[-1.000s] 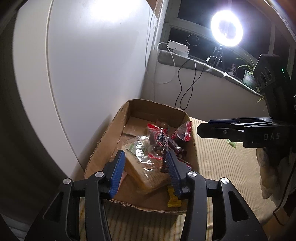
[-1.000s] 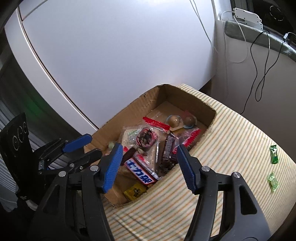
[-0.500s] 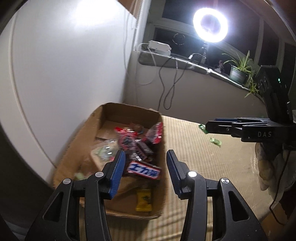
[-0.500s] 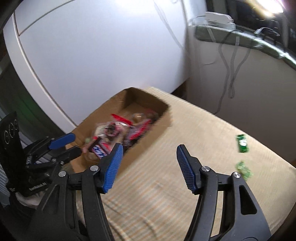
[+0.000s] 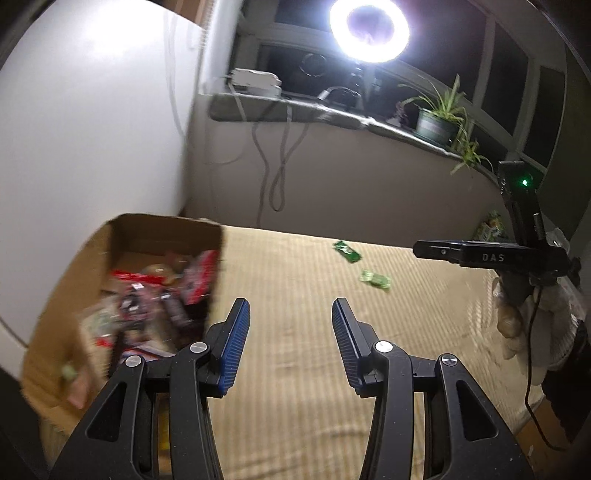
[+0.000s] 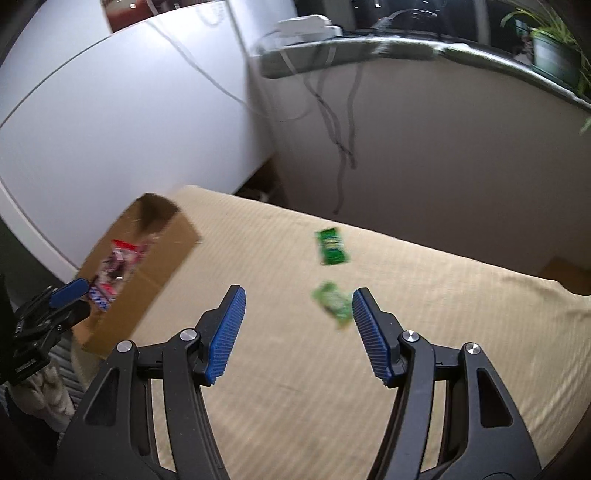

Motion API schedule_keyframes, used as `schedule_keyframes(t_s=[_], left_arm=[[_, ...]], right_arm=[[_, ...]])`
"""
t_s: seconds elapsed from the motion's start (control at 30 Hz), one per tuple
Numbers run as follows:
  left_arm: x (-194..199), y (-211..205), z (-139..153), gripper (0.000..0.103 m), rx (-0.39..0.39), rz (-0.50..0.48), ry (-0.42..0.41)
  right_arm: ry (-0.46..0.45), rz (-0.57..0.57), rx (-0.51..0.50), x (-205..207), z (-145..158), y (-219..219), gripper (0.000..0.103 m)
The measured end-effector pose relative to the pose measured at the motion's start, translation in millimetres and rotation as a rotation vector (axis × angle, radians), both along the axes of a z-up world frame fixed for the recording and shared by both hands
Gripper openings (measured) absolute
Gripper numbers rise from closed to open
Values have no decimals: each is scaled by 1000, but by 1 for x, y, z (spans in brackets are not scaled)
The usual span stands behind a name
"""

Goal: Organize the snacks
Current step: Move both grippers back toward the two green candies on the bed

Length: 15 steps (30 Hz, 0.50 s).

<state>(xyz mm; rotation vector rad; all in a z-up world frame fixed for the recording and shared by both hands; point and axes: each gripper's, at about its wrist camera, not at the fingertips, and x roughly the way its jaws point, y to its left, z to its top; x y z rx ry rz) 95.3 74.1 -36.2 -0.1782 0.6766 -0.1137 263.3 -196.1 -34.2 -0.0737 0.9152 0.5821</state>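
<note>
A cardboard box (image 5: 55,295) full of several wrapped snacks stands at the left edge of a beige striped table (image 5: 303,295); it also shows in the right wrist view (image 6: 159,251). Two green snack packets lie on the cloth: one farther (image 6: 331,246) (image 5: 346,251), one nearer (image 6: 332,301) (image 5: 376,278). My right gripper (image 6: 297,330) is open and empty, with the nearer green packet just ahead between its fingertips. My left gripper (image 5: 288,343) is open and empty above the cloth, right of the box.
A white cabinet (image 5: 92,129) stands behind the box. A grey sill (image 5: 314,107) carries a power strip, cables, a ring light (image 5: 369,27) and a potted plant (image 5: 439,118). The table edge runs along the right (image 6: 554,406).
Both grippers have swung right, away from the box and over the cloth. The green packets are now close ahead of the right gripper. Both stay open and empty.
</note>
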Motion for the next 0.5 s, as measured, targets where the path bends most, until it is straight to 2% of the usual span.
schedule_keyframes(t_s=[0.17,0.27,0.4,0.47,0.5], left_arm=[[27,-25,-7,45,-17,-45,17],[49,-36,-11,45,-30,-64,30],[81,-48,-20,45,-56,-76,56],[98,-53,-26,45,-79,-84,78],[107,-56,-29,45,-84,-86,89]], right_arm=[[-20,33,-49,12,-13,-8,62],[-28,93,-78,14,-23,-4,53],[-27,181,-102,16,-36,5,51],[-22,209,-112,18,-43,14,42],[-20,218,-117,19,-46,15,41]])
